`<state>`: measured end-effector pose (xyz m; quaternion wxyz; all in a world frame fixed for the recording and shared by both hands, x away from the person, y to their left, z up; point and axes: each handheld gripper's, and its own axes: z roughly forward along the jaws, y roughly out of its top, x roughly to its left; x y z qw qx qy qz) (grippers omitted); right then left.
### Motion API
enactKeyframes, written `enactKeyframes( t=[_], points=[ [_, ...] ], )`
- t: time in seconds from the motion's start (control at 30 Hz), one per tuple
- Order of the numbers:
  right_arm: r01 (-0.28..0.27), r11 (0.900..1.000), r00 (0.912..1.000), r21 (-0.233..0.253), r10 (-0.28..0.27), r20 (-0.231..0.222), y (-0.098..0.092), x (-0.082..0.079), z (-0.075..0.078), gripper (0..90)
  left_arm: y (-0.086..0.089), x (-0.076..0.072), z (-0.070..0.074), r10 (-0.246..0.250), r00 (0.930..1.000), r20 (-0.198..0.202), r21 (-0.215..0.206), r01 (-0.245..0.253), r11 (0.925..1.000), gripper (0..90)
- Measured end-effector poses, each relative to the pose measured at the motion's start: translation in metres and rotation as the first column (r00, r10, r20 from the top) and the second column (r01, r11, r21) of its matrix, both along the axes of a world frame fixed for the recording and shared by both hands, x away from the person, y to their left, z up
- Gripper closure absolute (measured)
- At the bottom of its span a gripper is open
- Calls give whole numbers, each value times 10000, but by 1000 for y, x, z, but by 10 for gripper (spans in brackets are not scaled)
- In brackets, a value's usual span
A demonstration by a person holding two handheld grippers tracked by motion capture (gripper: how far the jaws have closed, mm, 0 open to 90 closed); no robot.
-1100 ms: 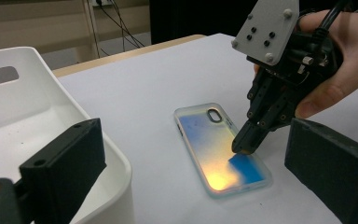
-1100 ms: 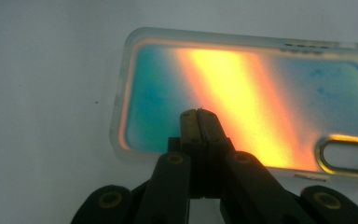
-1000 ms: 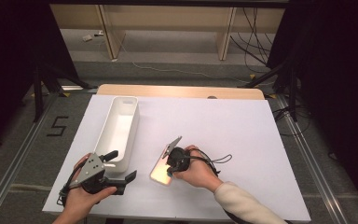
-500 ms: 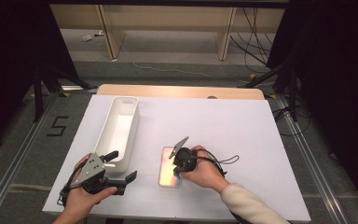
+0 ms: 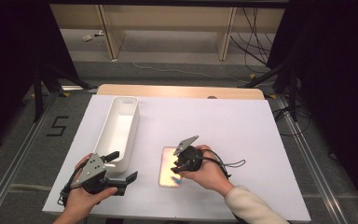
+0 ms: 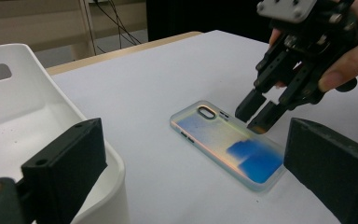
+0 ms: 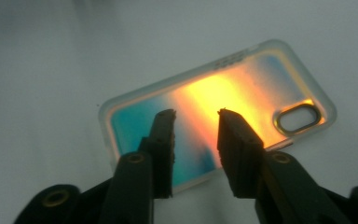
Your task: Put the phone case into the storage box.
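Just under the right claw (image 7: 196, 116), jaws narrowly parted and empty, lies the phone case (image 7: 223, 107) flat on the bench (image 5: 261, 130) (probably light, thin, slippery, slightly flexible); best pinched across one long rim.

Right tool (image 5: 181, 164) points down, jaws parted; left tool (image 5: 119, 169) rests level, jaws wide.

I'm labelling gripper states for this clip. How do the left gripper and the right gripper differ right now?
The left gripper sits beside the near end of the white bin, jaws spread wide, over bare table. The right gripper hangs above the iridescent phone case, jaws only narrowly apart, tips pointing down at it. Both are open and hold nothing.
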<state>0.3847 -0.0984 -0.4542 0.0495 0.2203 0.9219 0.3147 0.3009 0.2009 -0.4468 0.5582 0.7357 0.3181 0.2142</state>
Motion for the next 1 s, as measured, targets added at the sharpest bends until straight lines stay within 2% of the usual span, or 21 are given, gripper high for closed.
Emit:
enactKeyframes(
  t=[0.03,0.07,0.1,0.2,0.23,0.27,0.3,0.33,0.4,0.6,0.7,0.8,0.87,0.93,0.97,1.0],
  points=[
    [0,10000,10000,0,0,0,0,0,0,640,0,0,0,0,10000,0,0,0,10000,48],
    [127,9981,9991,607,-151,393,-7,-3,3,550,0,0,0,-5,10000,-11,-3,5,10000,48],
    [127,9981,9991,607,-151,393,-7,-3,3,550,0,0,0,-10,10000,-10,12,10,10000,48],
    [35,9915,9982,1302,-112,587,-26,-12,11,414,-2,1,-1,-117,9999,-49,-69,117,9999,48],
    [35,9915,9982,1302,-112,587,-26,-12,11,414,-2,1,-1,-117,9999,-49,-69,117,9999,48],
    [82,9871,9968,1597,-208,770,-35,-16,12,374,-2,1,0,-42,10000,-72,20,42,10000,48],
    [82,9871,9968,1597,-208,770,-35,-16,12,374,-2,1,0,-42,10000,-72,20,42,10000,48],
    [137,9834,9960,1807,-294,845,-43,-20,14,331,-2,1,0,-44,9999,-94,-16,44,10000,48],
    [143,9793,9937,2018,-363,1059,-51,-25,16,308,-3,2,-1,-82,9999,-121,35,83,10000,48],
    [356,9678,9905,2490,-673,1200,-67,-30,19,254,-4,2,-1,-52,9999,-115,79,53,10000,47],
    [332,9680,9886,2489,-685,1343,-68,-31,19,249,-4,2,-1,-101,9999,-74,54,102,9999,47],
    [272,9690,9897,2456,-606,1293,-68,-32,20,248,-4,2,-1,-154,9999,-23,118,154,9998,47],
    [61,9762,9880,2166,-394,1497,-65,-33,21,252,-3,0,-1,-120,9999,-45,104,121,9999,47],
    [-38,9776,9889,2103,-276,1462,-64,-33,21,254,-3,0,-1,-153,9999,-13,64,153,9999,47],
    [-227,9854,9893,1685,-22,1462,-60,-34,21,260,-3,0,-1,-198,9998,1,30,198,9998,47],
    [-227,9854,9893,1685,-22,1462,-60,-34,21,260,-3,-1,0,-170,9999,-15,81,170,9998,47]
  ],
)
